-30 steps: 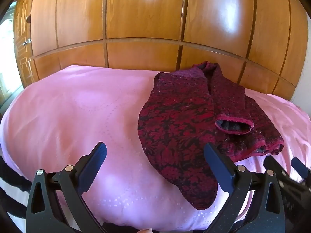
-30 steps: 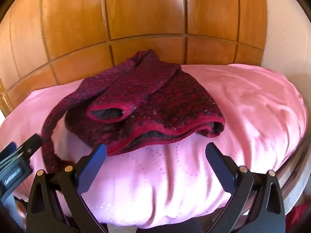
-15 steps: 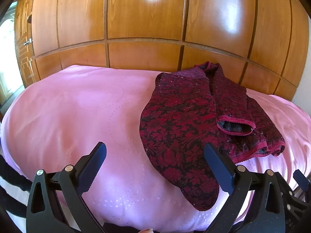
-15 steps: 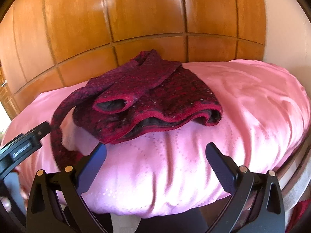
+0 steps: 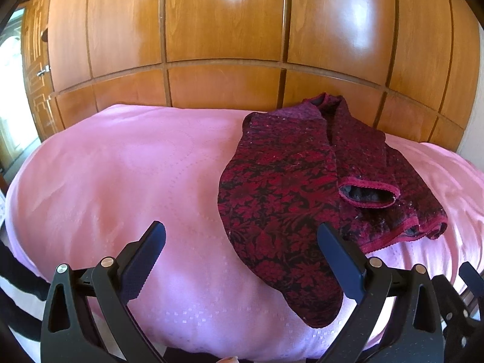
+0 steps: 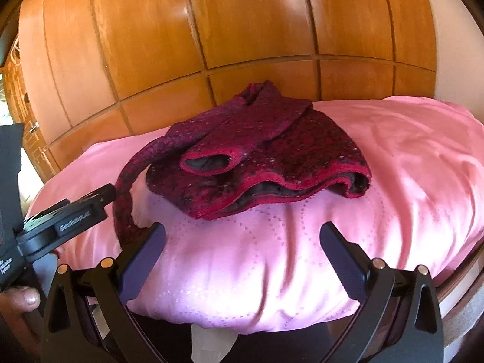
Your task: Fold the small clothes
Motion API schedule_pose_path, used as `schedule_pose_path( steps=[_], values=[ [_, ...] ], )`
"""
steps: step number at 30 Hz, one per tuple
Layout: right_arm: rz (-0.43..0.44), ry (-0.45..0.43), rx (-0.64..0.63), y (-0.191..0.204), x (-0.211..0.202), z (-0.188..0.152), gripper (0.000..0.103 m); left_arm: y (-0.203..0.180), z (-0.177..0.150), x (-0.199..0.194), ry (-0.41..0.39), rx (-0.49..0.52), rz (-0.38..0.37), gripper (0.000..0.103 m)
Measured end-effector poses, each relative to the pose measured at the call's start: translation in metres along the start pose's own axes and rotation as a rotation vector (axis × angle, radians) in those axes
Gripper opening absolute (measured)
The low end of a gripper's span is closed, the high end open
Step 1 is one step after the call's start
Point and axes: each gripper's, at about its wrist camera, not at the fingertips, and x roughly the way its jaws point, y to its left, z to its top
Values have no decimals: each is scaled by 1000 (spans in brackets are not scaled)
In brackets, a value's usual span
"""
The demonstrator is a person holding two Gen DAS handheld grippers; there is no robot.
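Observation:
A small dark red knitted sweater [image 5: 290, 187] with a black flower pattern lies partly folded on the pink bedspread [image 5: 127, 175]. One sleeve with a red cuff [image 5: 367, 192] is laid across its body; the other sleeve [image 5: 305, 290] trails toward the near edge. In the right wrist view the sweater [image 6: 266, 157] lies ahead, its open hem [image 6: 272, 190] facing me. My left gripper [image 5: 240, 260] stands open just short of the trailing sleeve, holding nothing. My right gripper [image 6: 242, 260] is open over the bed's near edge, short of the hem.
A glossy wooden wardrobe [image 5: 224, 36] rises right behind the bed. A window [image 5: 9, 96] shows at far left. The left gripper's body [image 6: 60, 220] and a fingertip [image 6: 28, 298] sit at the left of the right wrist view. A pale wall [image 6: 453, 60] stands at the right.
Both grippers have drawn back a little from the sweater and stay open. The right wrist view has swung rightward, so the sweater sits further left and higher. The sweater has not moved.

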Motion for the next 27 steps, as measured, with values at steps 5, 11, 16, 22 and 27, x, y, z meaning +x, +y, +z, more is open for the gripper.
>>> schedule_pose_path(
  steps=[5,11,16,22,27],
  values=[
    [-17,26,41,-12,5,1,101,-4,2,1,5,17,5,99],
    [-22,20,41,-14,6,4,101,-7,6,3,15,28,8,99],
    [-30,6,22,-11,7,7,101,-10,7,8,36,40,6,99],
    [-30,-15,-1,-9,5,10,101,-11,13,12,51,33,-5,99],
    [-37,-22,-13,-9,5,15,101,-12,16,15,55,40,-5,99]
  ],
)
